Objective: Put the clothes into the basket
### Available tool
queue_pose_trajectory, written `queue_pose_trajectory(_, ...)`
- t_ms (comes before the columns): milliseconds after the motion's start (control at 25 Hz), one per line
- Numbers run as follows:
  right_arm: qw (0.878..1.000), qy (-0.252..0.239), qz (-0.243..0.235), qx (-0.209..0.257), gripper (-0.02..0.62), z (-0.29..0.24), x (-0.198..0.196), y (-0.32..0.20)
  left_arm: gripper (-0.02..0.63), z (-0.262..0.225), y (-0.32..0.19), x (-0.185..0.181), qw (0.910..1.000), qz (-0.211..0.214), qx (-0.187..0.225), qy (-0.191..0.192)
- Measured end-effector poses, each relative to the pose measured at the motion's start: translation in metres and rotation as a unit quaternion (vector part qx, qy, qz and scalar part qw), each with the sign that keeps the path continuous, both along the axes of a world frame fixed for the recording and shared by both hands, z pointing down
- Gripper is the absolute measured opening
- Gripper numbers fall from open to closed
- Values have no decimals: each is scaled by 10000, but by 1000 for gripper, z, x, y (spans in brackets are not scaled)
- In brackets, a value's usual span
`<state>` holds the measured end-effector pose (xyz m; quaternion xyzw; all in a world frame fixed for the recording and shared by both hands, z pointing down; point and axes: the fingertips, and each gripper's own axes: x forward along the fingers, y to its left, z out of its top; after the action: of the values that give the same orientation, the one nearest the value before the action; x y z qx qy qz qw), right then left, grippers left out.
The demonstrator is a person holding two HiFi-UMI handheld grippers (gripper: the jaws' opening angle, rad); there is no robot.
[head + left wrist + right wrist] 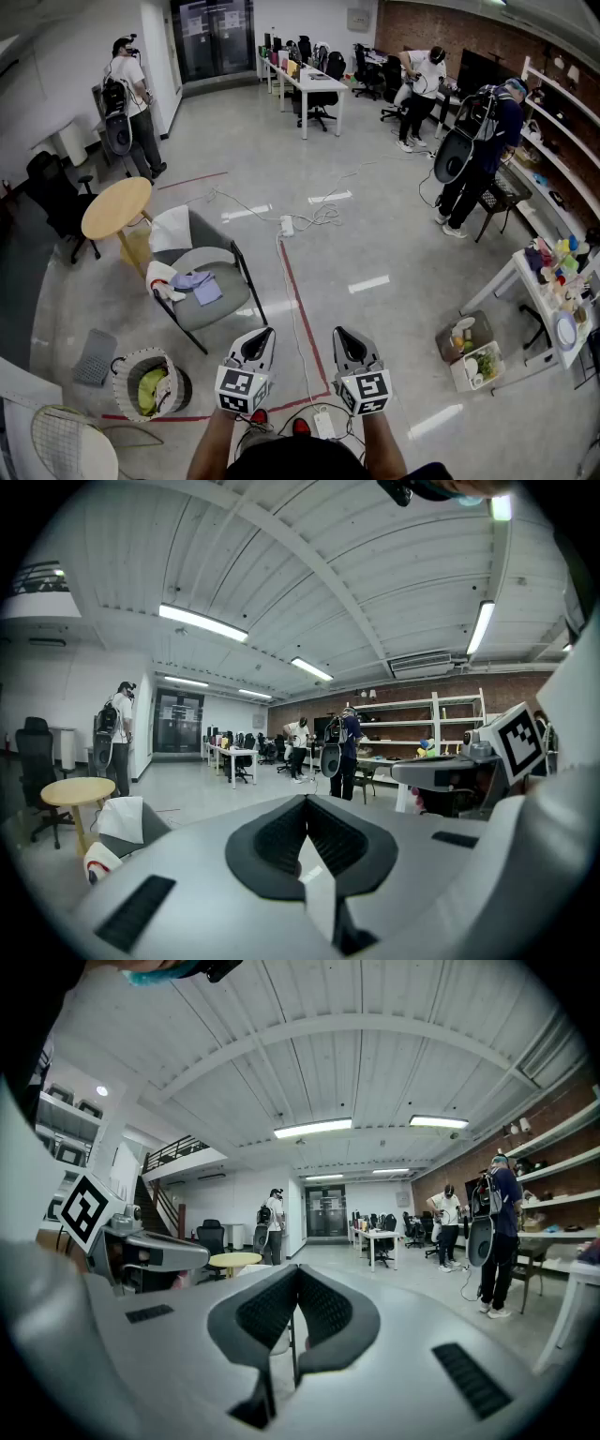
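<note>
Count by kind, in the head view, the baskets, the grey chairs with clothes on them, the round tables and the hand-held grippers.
Basket: 1
Grey chair with clothes: 1
Round table: 1
Grippers: 2 (left gripper, right gripper)
Total: 5

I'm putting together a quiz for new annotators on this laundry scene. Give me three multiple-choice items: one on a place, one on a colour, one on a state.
1. Where does the blue cloth lie?
A on the round table
B on the grey chair
C on the floor

2. What colour is the item lying in the basket?
A red
B yellow-green
C black

3. How is the right gripper?
A shut and empty
B wide open
C shut on a cloth

Answers:
1. B, the head view shows the cloth on the chair's seat.
2. B, the head view shows a yellow-green item inside the rim.
3. A, its jaws meet with nothing between them.
</note>
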<state>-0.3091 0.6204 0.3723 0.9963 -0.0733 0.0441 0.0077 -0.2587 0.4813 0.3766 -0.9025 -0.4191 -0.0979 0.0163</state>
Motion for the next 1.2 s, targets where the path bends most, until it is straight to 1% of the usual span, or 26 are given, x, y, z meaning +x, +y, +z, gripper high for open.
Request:
queue_pose_trajectory(200, 10000, 23, -55, 13, 28, -2, 3, -2, 6, 0, -4, 1, 10000, -40, 13, 7)
queue_pose_trajectory(400, 9997, 51, -216, 77, 28, 1, 6, -9, 6, 1, -12, 1, 9998, -210, 42, 5)
queue_pose_trajectory(640, 9986, 31, -498, 157, 28, 5, 14, -21, 7, 7, -28, -2, 9986, -525, 87, -34)
queue_pose_trajectory(760, 9974, 38, -707, 113, 28, 7, 23, -28, 6, 10, -35, 0, 9974, -713, 67, -99)
queue_pose_trajectory(960, 9945, 12, -1045, 96, 28, 7, 48, -49, 6, 11, -52, 16, 9948, -1000, 105, -162)
queue_pose_trajectory(1200, 9901, -45, -1397, 109, 28, 14, 98, -79, 6, 21, -88, 60, 9903, -1358, 190, -232)
